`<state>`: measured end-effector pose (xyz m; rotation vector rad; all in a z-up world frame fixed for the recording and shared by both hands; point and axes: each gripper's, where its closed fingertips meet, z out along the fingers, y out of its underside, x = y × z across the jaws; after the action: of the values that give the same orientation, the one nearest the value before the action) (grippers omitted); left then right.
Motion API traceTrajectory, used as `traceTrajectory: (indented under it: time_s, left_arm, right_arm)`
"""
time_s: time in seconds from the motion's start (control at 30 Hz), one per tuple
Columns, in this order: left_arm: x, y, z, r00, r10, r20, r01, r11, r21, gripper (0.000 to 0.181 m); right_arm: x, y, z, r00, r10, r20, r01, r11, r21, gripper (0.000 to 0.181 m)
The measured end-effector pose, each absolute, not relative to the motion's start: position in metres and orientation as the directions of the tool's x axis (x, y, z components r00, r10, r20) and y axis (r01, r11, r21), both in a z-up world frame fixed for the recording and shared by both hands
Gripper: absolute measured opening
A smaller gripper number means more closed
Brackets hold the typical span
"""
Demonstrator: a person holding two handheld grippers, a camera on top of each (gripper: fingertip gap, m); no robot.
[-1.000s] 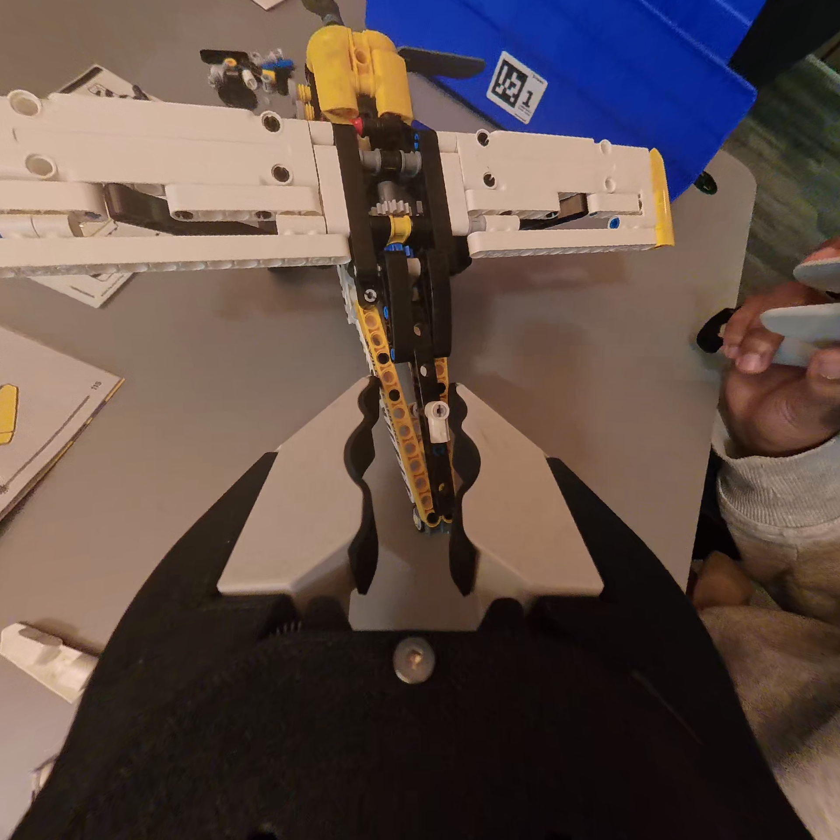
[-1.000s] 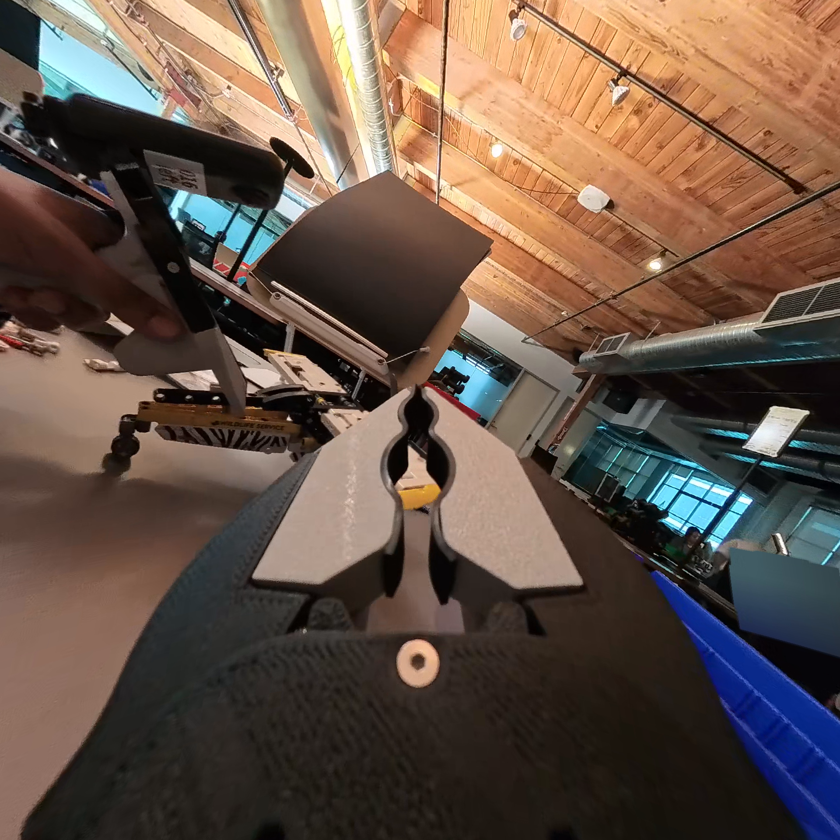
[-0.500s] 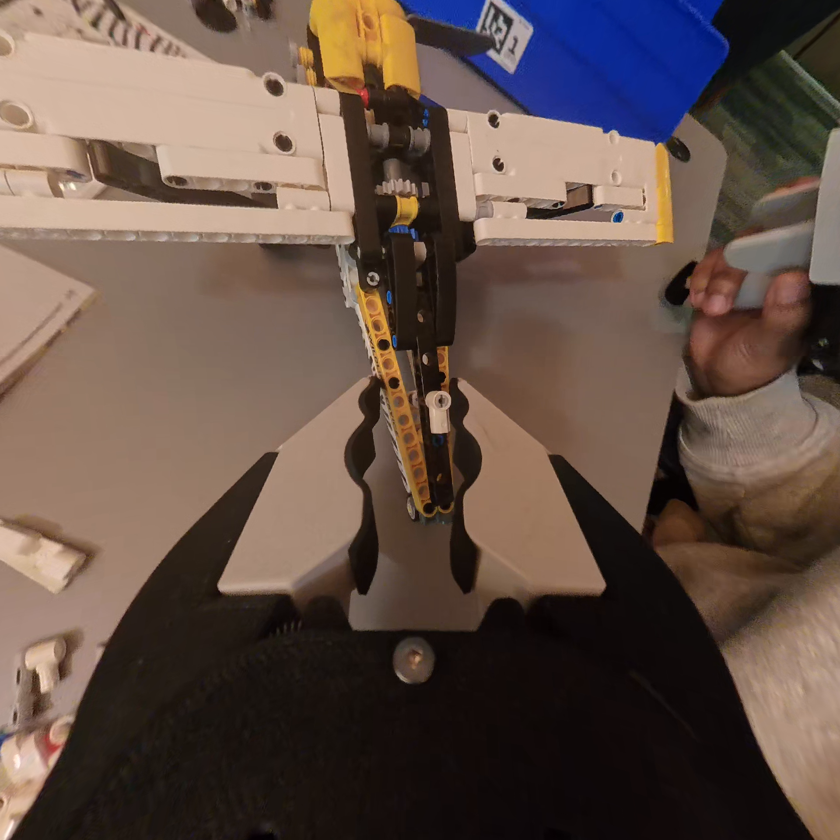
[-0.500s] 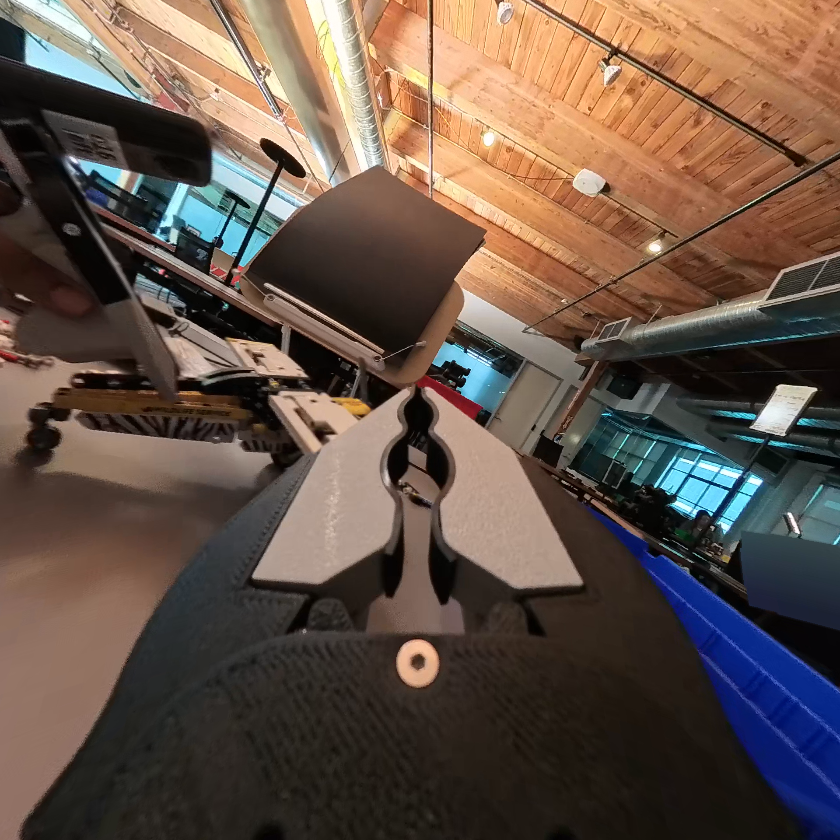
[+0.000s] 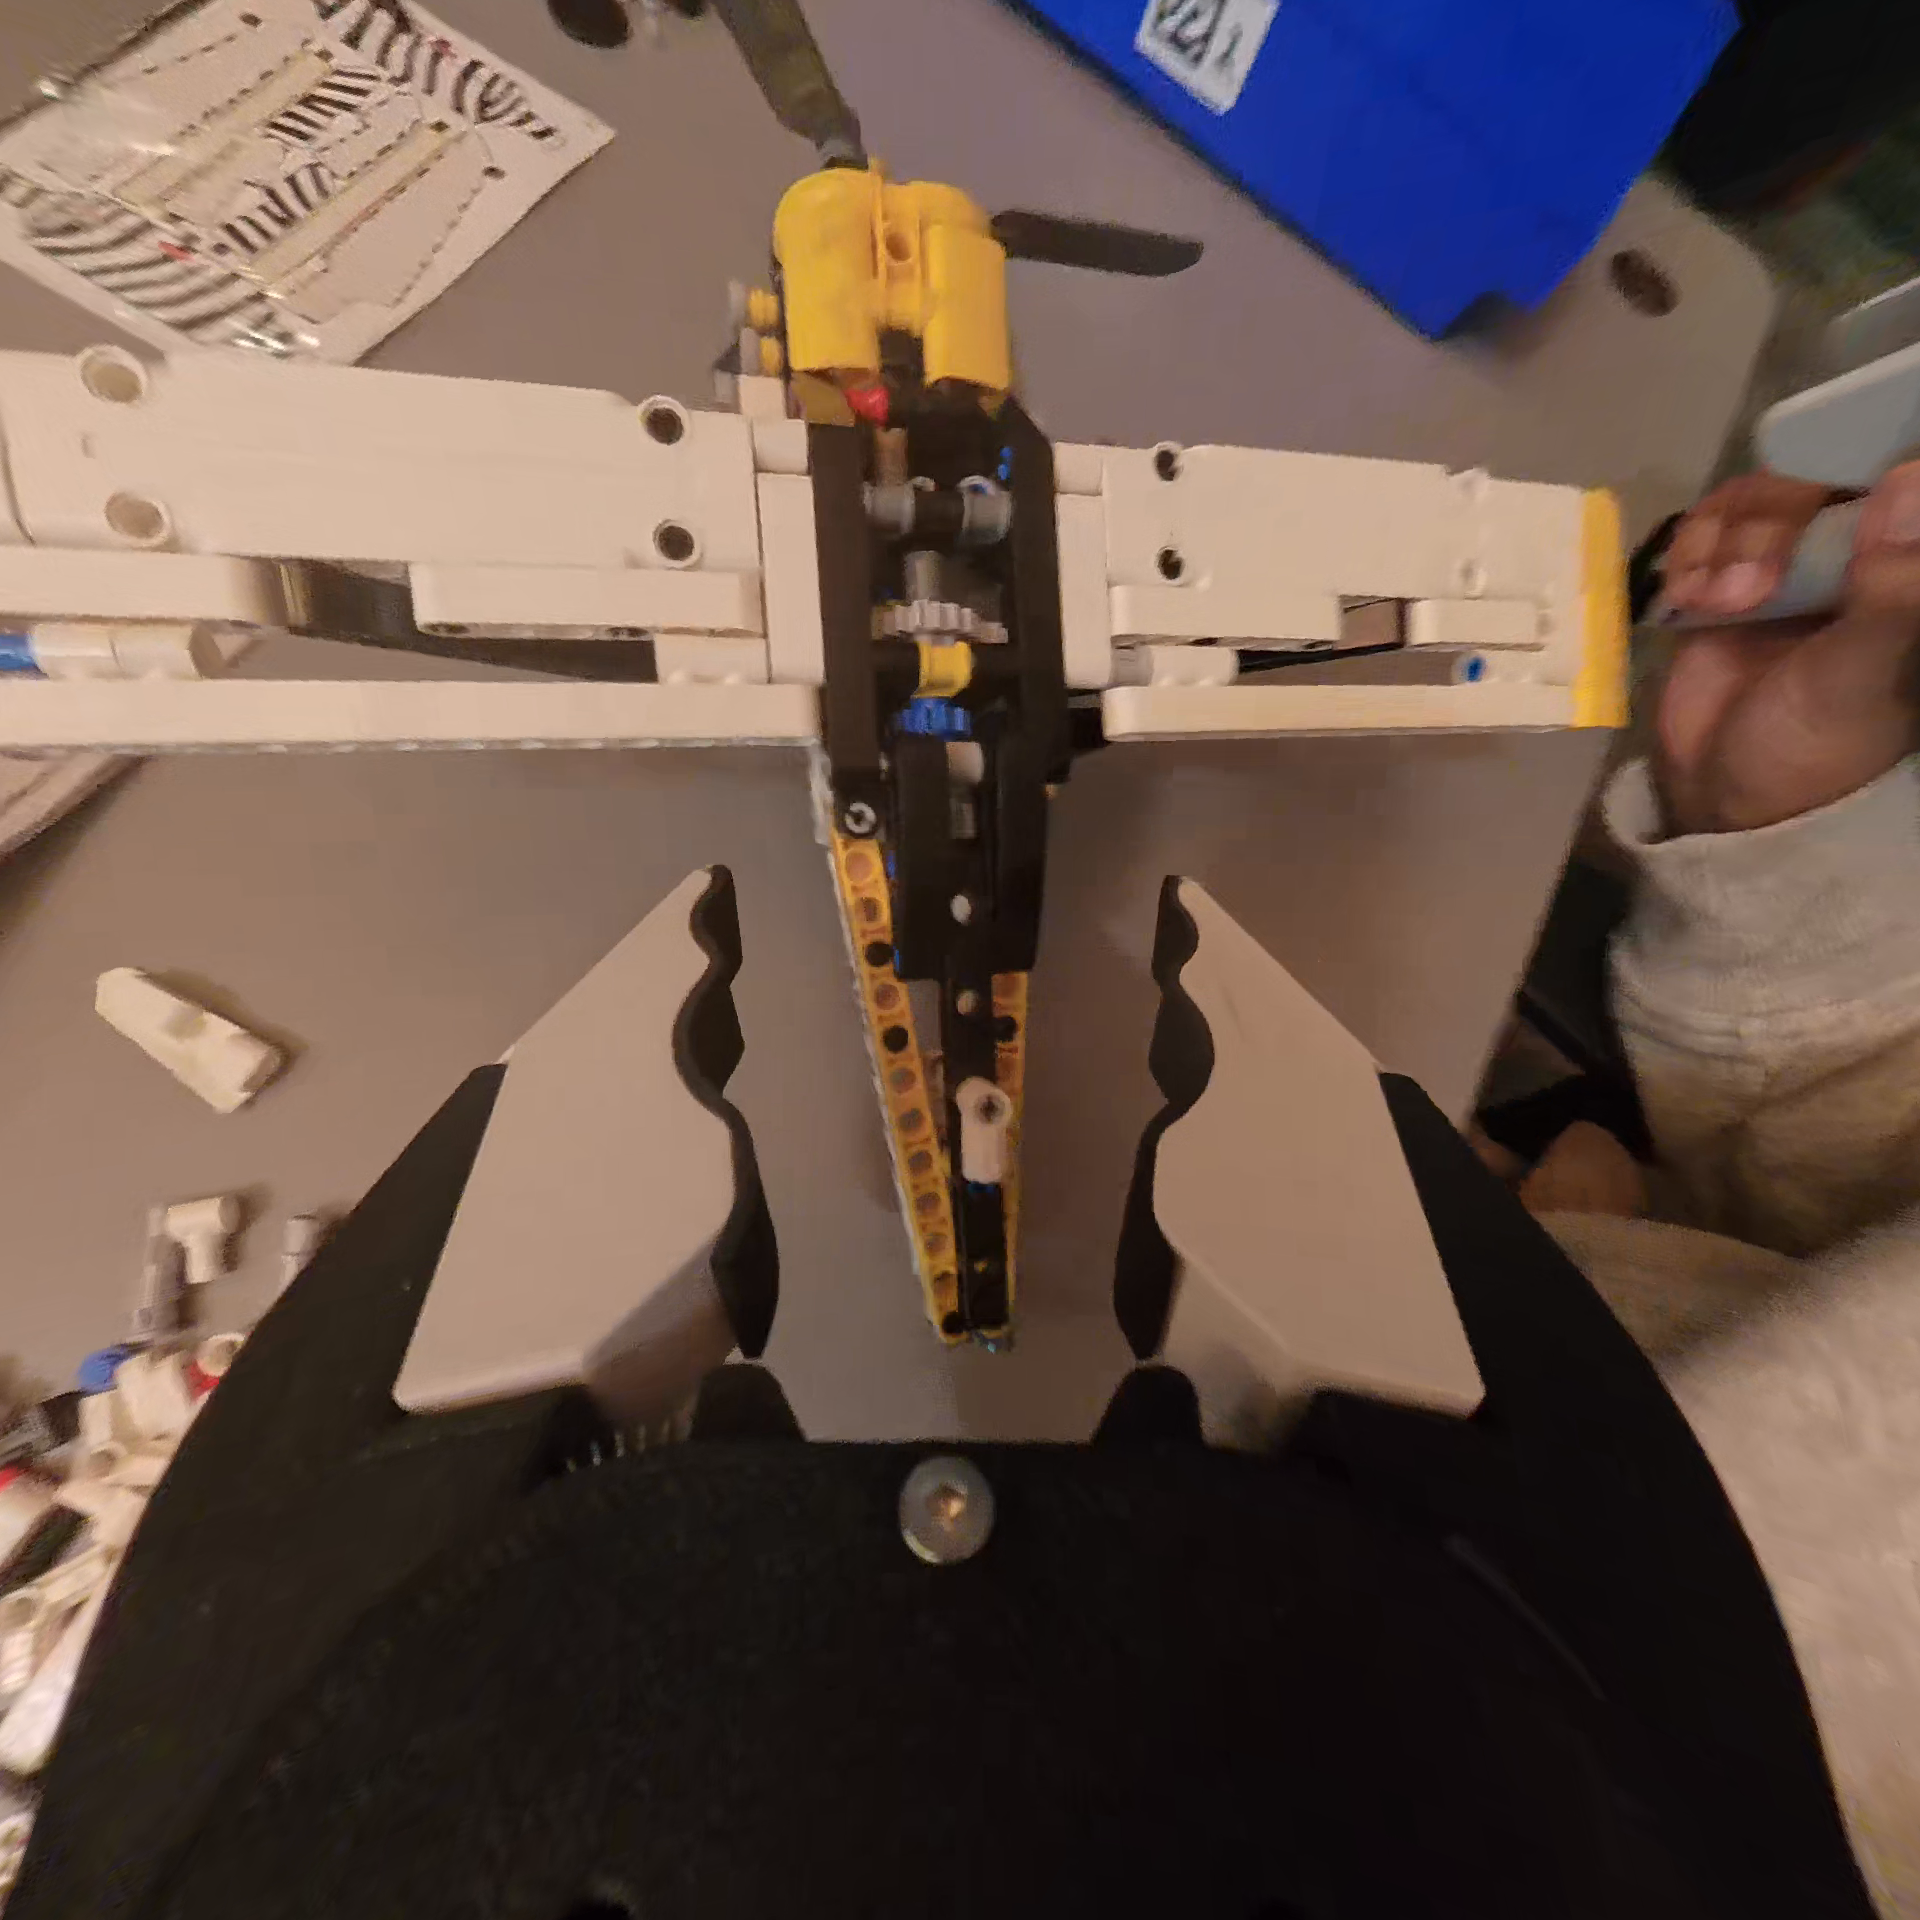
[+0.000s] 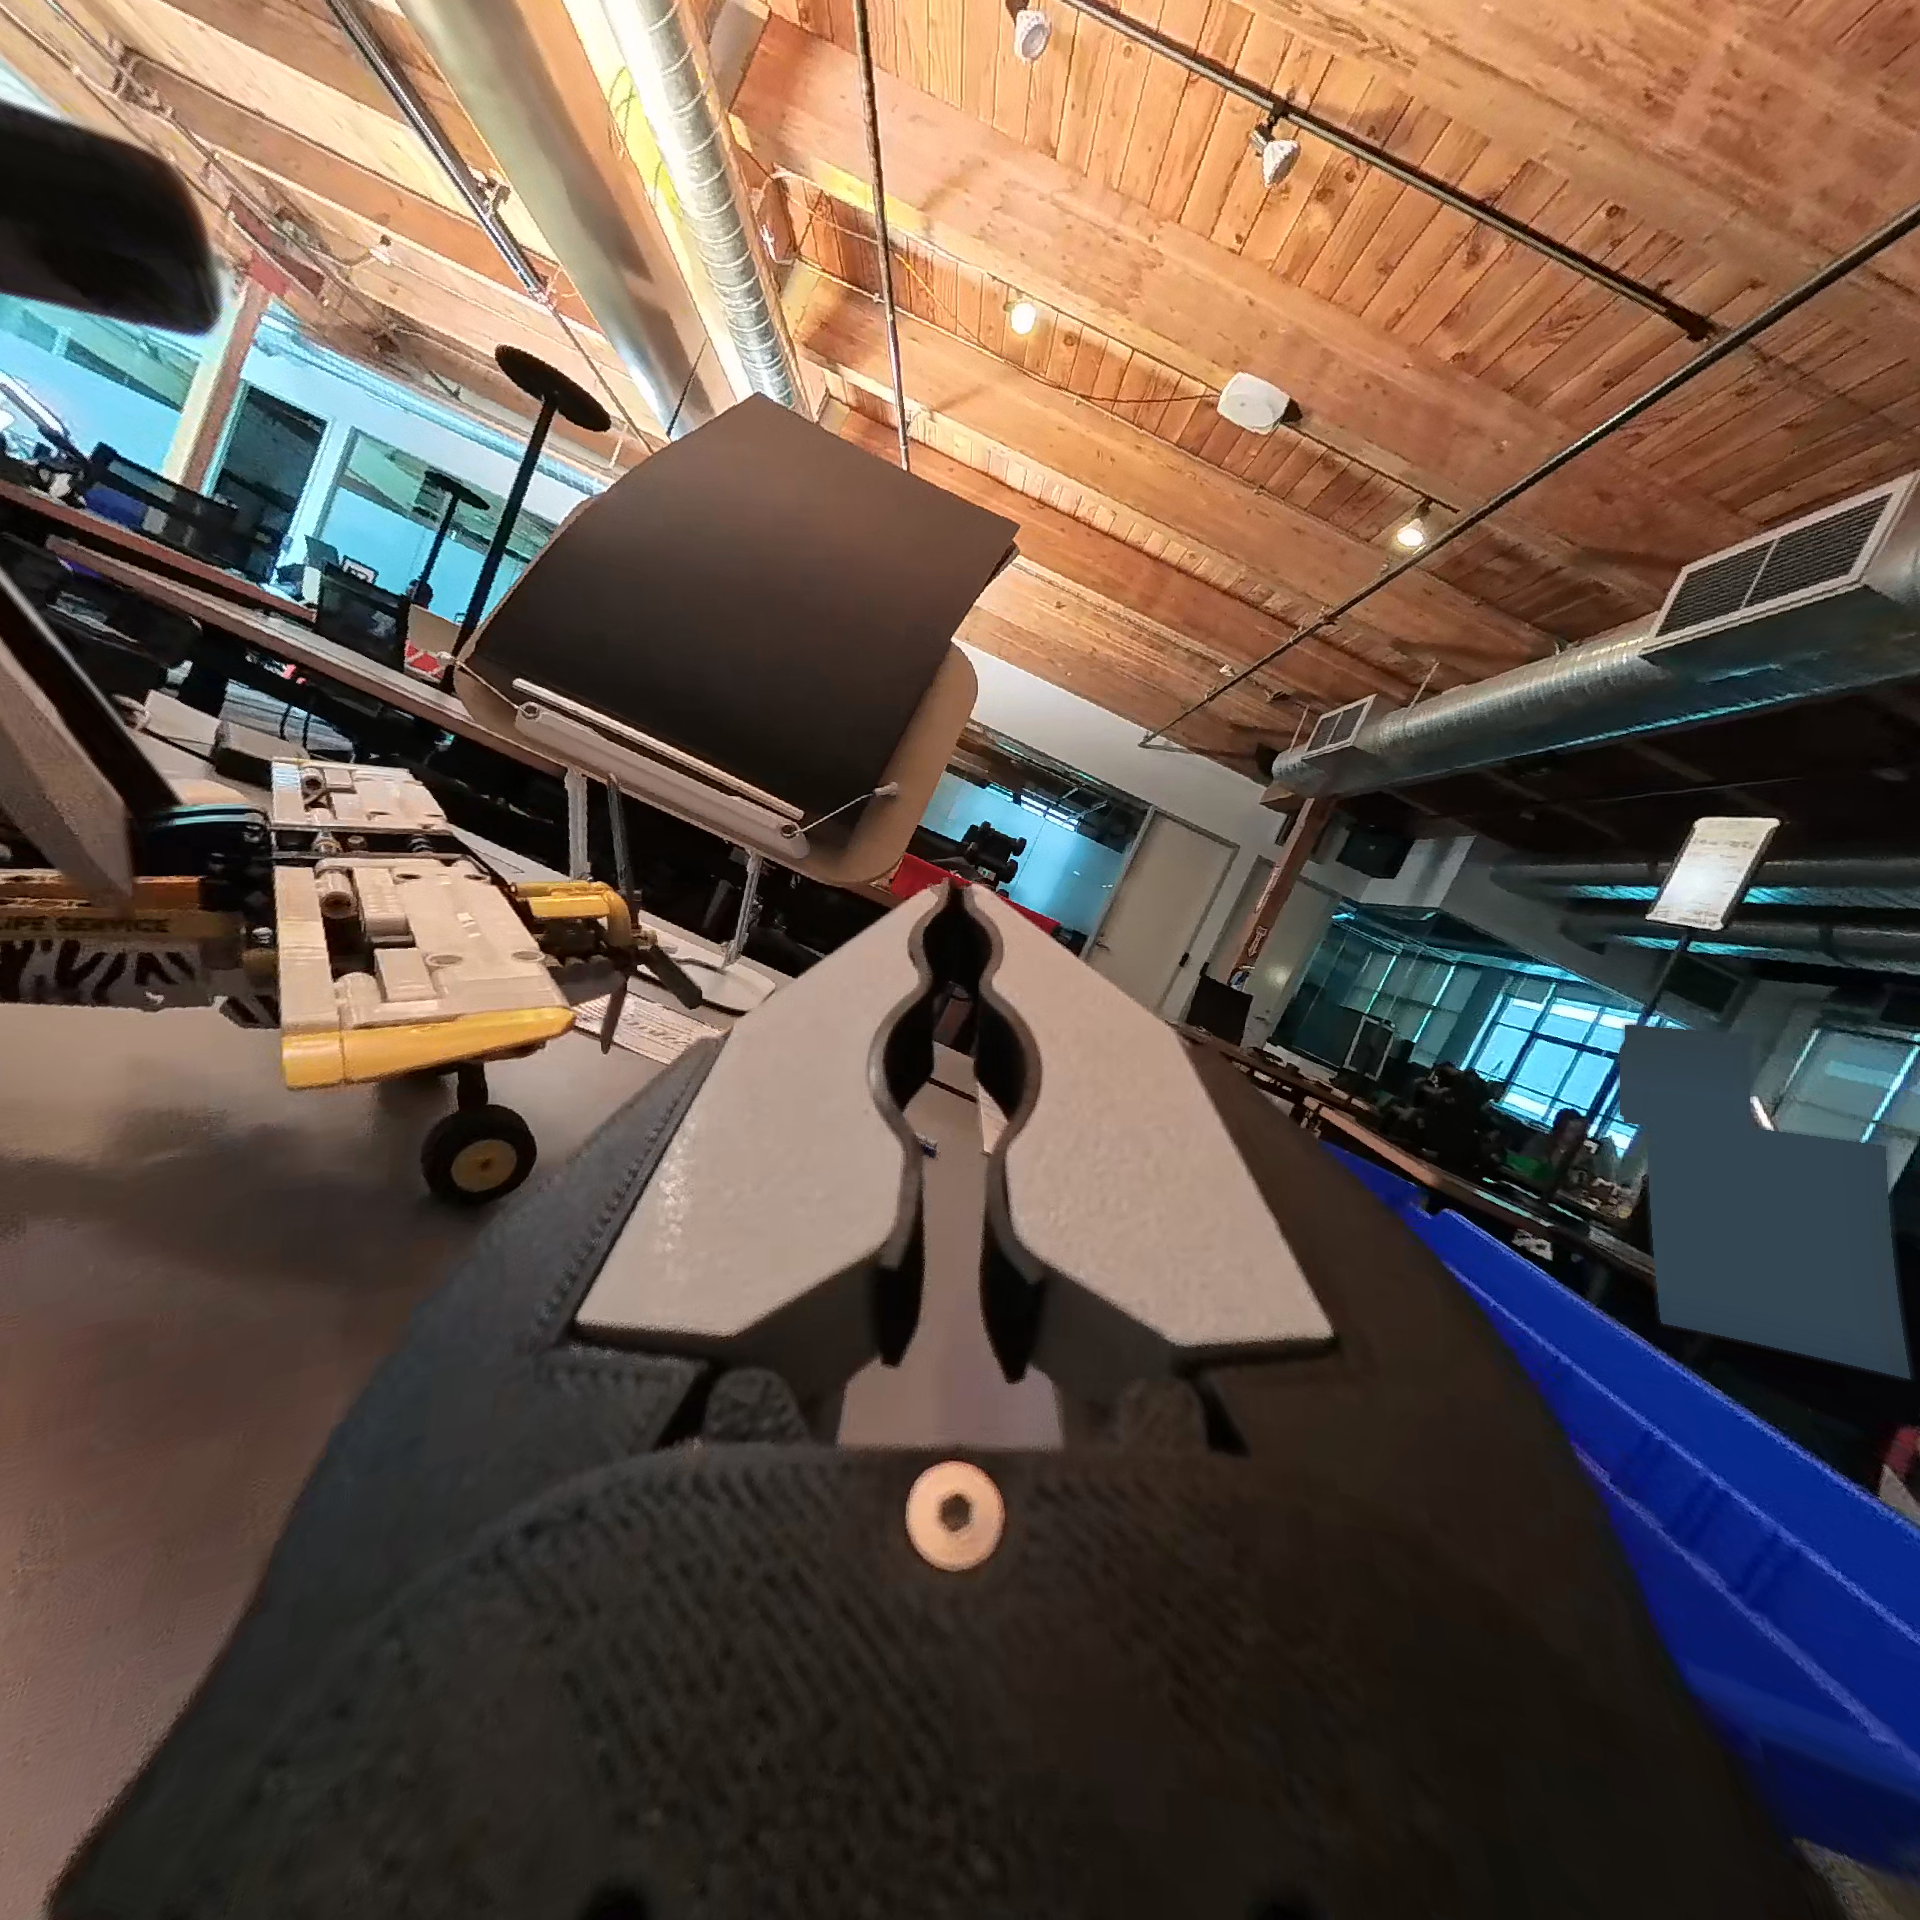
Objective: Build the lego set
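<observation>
A lego plane (image 5: 914, 582) stands on the grey table (image 5: 416, 883), with white wings, a yellow nose and a black and yellow tail boom. My left gripper (image 5: 943, 889) is open. Its fingers (image 5: 613, 1122) stand on either side of the tail boom and do not touch it. My right gripper (image 6: 951, 906) is shut with nothing seen between its jaws. It lies low at the table, to the right of the plane's yellow-tipped wing (image 6: 416, 966) and wheel (image 6: 480, 1151). The hand on the right gripper shows in the left wrist view (image 5: 1756, 665).
A blue bin (image 5: 1403, 135) stands behind the plane and also shows in the right wrist view (image 6: 1683, 1475). A striped sticker sheet (image 5: 281, 156) lies at the back left. Loose white pieces (image 5: 187, 1039) and a small pile (image 5: 94, 1392) lie at the left. A black panel on a stand (image 6: 727, 623) is beyond. To reach the lego plane (image 5: 914, 582) in a straight line is about 5 cm for my left fingers, about 20 cm for my right.
My left gripper has opened and let go of the tail boom it was shut on. The right gripper has moved forward, closer to the plane's wing tip.
</observation>
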<state>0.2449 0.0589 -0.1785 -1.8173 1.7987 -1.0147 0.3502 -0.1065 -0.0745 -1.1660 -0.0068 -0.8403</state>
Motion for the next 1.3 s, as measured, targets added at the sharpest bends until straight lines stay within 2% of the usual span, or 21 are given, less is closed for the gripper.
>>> traceTrajectory:
  time_s: [0.07,0.17,0.2,0.23,0.27,0.47,0.7,0.8,1.13,1.3]
  left_arm:
    - [0.252,0.067,-0.186,-0.044,-0.990,0.137,-0.705,-0.066,-0.706,0.080]
    - [0.257,0.064,-0.195,-0.035,-0.990,0.136,-0.735,-0.066,-0.675,0.073]
    - [0.256,0.062,-0.198,-0.042,-0.989,0.143,-0.748,-0.064,-0.661,0.065]
    - [0.256,0.060,-0.200,-0.054,-0.987,0.148,-0.755,-0.057,-0.653,0.049]
    - [0.256,0.058,-0.200,-0.066,-0.986,0.154,-0.753,-0.052,-0.657,0.043]
    - [0.257,0.061,-0.202,-0.157,-0.985,0.073,-0.759,0.073,-0.647,0.043]
    - [0.281,0.077,-0.199,-0.358,-0.930,0.079,-0.715,0.219,-0.664,0.041]
    - [0.296,0.077,-0.197,-0.405,-0.901,0.159,-0.704,0.196,-0.683,0.040]
    - [0.337,0.059,-0.200,-0.486,-0.864,0.136,-0.668,0.267,-0.694,0.041]
    - [0.343,0.055,-0.198,-0.488,-0.845,0.216,-0.678,0.212,-0.704,0.041]
  right_arm:
    - [0.350,-0.107,-0.074,0.697,-0.578,0.424,0.590,0.127,-0.797,0.000]
    - [0.350,-0.108,-0.073,0.680,-0.584,0.444,0.607,0.108,-0.787,0.000]
    - [0.350,-0.109,-0.072,0.676,-0.586,0.446,0.609,0.105,-0.786,0.000]
    - [0.351,-0.109,-0.072,0.675,-0.588,0.446,0.610,0.104,-0.786,0.000]
    - [0.352,-0.110,-0.073,0.677,-0.589,0.442,0.607,0.106,-0.788,0.000]
    - [0.356,-0.110,-0.076,0.685,-0.589,0.428,0.591,0.107,-0.799,0.000]
    - [0.360,-0.112,-0.079,0.690,-0.593,0.415,0.579,0.107,-0.808,0.000]
    - [0.363,-0.114,-0.080,0.691,-0.598,0.407,0.572,0.108,-0.813,0.000]
    - [0.367,-0.112,-0.088,0.706,-0.588,0.395,0.550,0.104,-0.828,0.000]
    - [0.368,-0.112,-0.088,0.717,-0.586,0.377,0.535,0.117,-0.837,0.000]
